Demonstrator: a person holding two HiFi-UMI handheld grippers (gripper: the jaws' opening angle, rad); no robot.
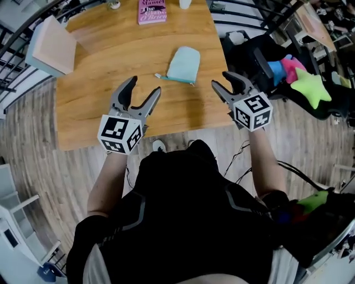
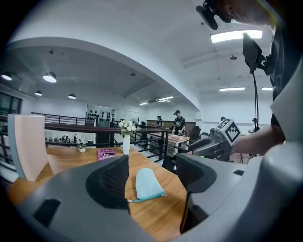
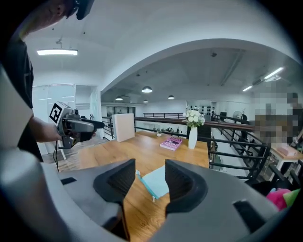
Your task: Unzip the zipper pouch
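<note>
A pale blue zipper pouch with a teal zip along its near edge lies flat on the wooden table. Both grippers hover at the table's near edge, short of the pouch and apart from it. My left gripper is open with nothing between its jaws; in the left gripper view the pouch lies ahead between them. My right gripper is at the near right corner, jaws partly apart and empty. The right gripper view shows the pouch beyond the jaws.
A pink book lies at the table's far side beside a white vase of flowers. A pale upright board stands at the left corner. A black chair with bright plush toys sits right of the table. Railings run behind.
</note>
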